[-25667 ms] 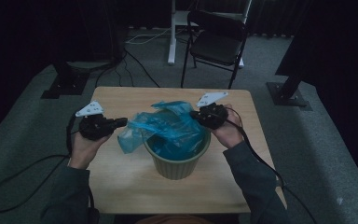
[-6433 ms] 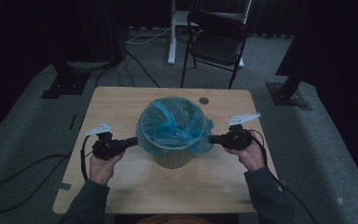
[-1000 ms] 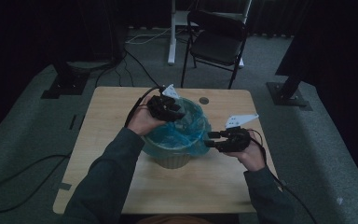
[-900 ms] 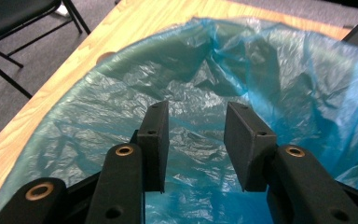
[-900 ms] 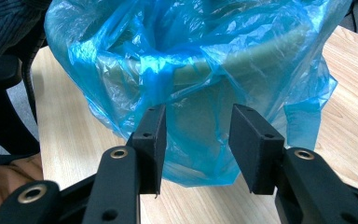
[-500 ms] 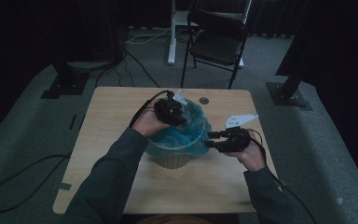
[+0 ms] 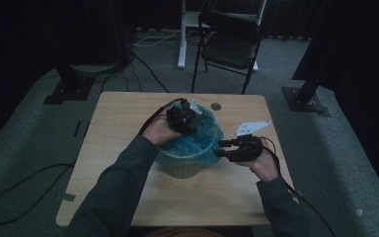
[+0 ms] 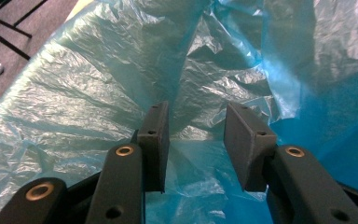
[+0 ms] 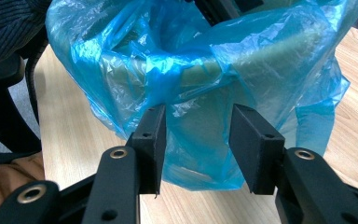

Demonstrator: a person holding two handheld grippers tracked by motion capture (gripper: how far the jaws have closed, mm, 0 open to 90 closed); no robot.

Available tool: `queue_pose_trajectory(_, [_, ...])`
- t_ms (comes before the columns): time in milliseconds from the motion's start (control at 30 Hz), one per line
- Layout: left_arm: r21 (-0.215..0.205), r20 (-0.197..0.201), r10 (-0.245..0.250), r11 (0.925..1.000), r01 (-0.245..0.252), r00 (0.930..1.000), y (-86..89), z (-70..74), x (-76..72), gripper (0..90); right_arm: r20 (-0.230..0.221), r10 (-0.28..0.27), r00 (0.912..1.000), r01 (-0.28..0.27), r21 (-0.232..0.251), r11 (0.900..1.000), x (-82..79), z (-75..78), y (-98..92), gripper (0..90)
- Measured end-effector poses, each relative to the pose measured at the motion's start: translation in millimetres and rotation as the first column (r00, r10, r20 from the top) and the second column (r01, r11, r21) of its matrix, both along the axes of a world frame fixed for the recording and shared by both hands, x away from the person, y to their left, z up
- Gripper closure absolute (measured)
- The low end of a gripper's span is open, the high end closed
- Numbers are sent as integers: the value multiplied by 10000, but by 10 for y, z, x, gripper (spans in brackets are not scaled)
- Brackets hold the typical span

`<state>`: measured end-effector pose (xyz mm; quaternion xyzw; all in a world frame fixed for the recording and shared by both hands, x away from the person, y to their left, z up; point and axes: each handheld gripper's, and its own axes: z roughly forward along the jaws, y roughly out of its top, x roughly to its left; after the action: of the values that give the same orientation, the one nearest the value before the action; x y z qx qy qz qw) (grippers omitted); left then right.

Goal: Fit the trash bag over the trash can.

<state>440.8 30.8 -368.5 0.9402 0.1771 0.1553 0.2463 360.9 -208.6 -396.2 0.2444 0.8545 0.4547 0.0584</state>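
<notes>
A pale bin (image 7: pixel 182 169) lined with a blue plastic bag (image 7: pixel 203 143) stands in the middle of the wooden table (image 7: pixel 123 128). My left gripper (image 7: pixel 193 124) reaches over the bin's far rim into the mouth. In the left gripper view its jaws (image 8: pixel 196 112) stand open with crinkled bag film (image 8: pixel 98 93) close behind and between them, and the pads do not press it. My right gripper (image 7: pixel 219 149) is level at the bin's right side. In the right gripper view it (image 9: pixel 198 112) is open, with the bag's overhang (image 9: pixel 205 140) on the bin wall in the gap.
A small dark round spot (image 7: pixel 216 106) marks the table behind the bin. Beyond the table stand a black folding chair (image 7: pixel 229 47), a white post (image 7: pixel 181 34) and two dark stand bases (image 7: pixel 66 89) (image 7: pixel 306 101). Cables (image 7: pixel 19 197) trail on the floor at the left.
My left gripper has shifted a little right and down over the bag's mouth. The right gripper has stayed where it was. Several seconds ago the left gripper was at the bin's left side.
</notes>
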Motion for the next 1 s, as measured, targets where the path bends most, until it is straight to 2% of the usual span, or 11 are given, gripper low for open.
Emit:
queue_pose_trajectory(233, [501, 67, -11, 9987, 8, 10000, -45, -36, 9, 597, 2, 9, 10000, -9, 16, 10000, 3, -3, 2, 559])
queue_pose_trajectory(267, [693, 199, -9, 9976, -5, 9998, -63, -53, 1, 598, -11, -3, 10000, 3, 30, 10000, 2, -1, -2, 559])
queue_pose_trajectory(433, [1005, 347, -14, 9949, -21, 9994, -103, -101, -14, 600, -7, 7, 10000, -7, 15, 10000, 0, -2, -1, 559])
queue_pose_trajectory(867, [1256, 376, -71, 9921, 23, 9993, -132, -152, -28, 610, -4, 1, 10000, -1, 6, 10000, -7, -3, -1, 559])
queue_pose_trajectory(1000, [1496, 417, -96, 9887, 33, 9991, -150, -175, -34, 611, 22, -16, 10000, 16, 46, 10000, -10, 2, -10, 559])
